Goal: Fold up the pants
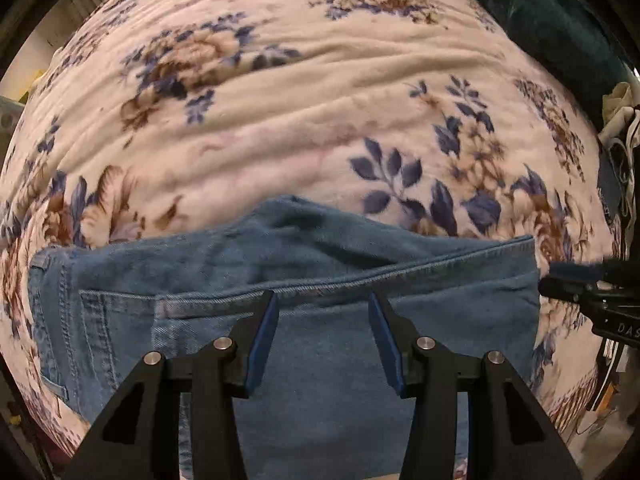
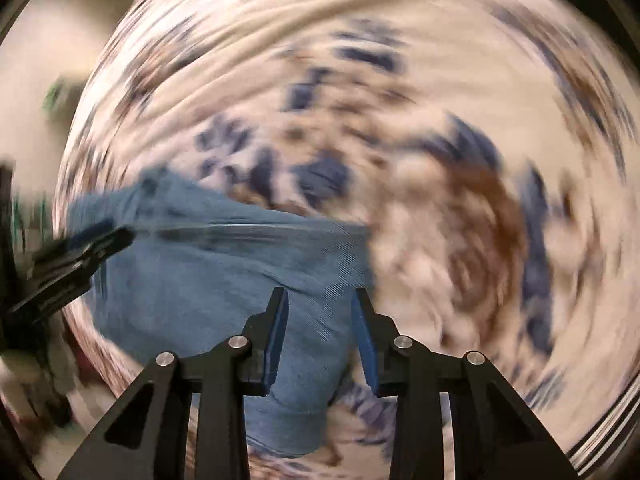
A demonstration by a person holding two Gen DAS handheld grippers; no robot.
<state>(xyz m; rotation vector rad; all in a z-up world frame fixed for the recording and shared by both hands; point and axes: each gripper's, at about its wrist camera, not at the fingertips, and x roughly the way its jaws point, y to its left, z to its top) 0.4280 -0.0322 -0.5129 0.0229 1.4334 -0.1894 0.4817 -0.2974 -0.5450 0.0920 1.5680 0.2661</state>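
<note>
Blue denim pants (image 1: 280,280) lie folded on a floral blanket (image 1: 280,120), the pocket and seams at the left. My left gripper (image 1: 322,300) is open just above the denim, its blue pads apart and holding nothing. My right gripper (image 2: 320,298) is open over the right end of the pants (image 2: 224,272); that view is heavily motion-blurred. The right gripper's fingertips (image 1: 576,280) show at the pants' right edge in the left wrist view. The left gripper (image 2: 80,248) shows blurred at the left in the right wrist view.
The blanket (image 2: 440,120) covers the bed all around the pants. A dark green cushion (image 1: 552,20) lies at the far right corner. Clutter (image 1: 620,140) stands beyond the bed's right edge.
</note>
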